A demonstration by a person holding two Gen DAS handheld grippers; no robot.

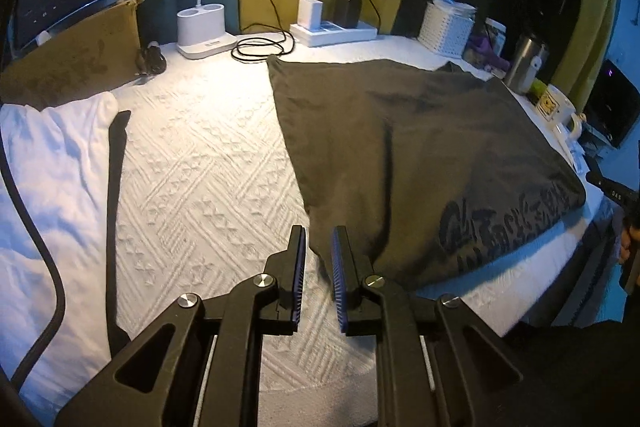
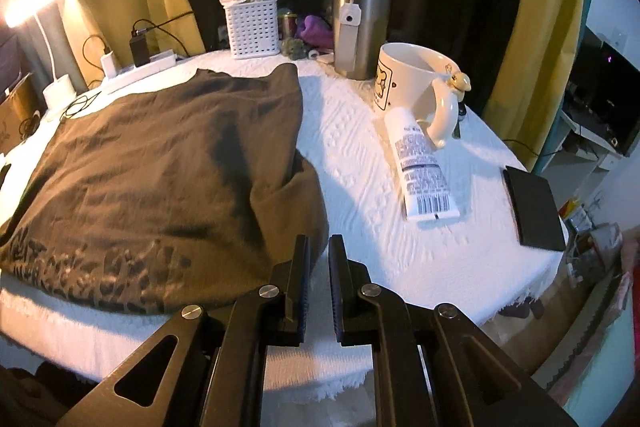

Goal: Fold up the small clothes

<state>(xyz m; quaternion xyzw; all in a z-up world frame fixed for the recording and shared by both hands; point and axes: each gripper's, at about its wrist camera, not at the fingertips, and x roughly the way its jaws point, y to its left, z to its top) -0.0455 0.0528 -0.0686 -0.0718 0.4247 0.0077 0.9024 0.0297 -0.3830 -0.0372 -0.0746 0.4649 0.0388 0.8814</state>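
A dark brown T-shirt (image 1: 420, 147) with a black print near its front edge lies folded flat on the white textured tablecloth (image 1: 200, 167). My left gripper (image 1: 319, 233) hovers just off the shirt's near left corner, its jaws a narrow gap apart with nothing between them. In the right wrist view the same shirt (image 2: 152, 155) fills the left half. My right gripper (image 2: 319, 241) hangs by its near right corner, also slightly open and holding nothing. A white garment (image 1: 52, 179) lies crumpled at the far left.
A mug (image 2: 404, 75), a lotion tube (image 2: 420, 163), a steel tumbler (image 2: 362, 27) and a white basket (image 2: 252, 27) crowd the right back. A black wallet (image 2: 534, 211) lies near the table's right edge. A power strip (image 1: 336, 33), lamp base (image 1: 204, 31) and cardboard box (image 1: 72, 63) line the back.
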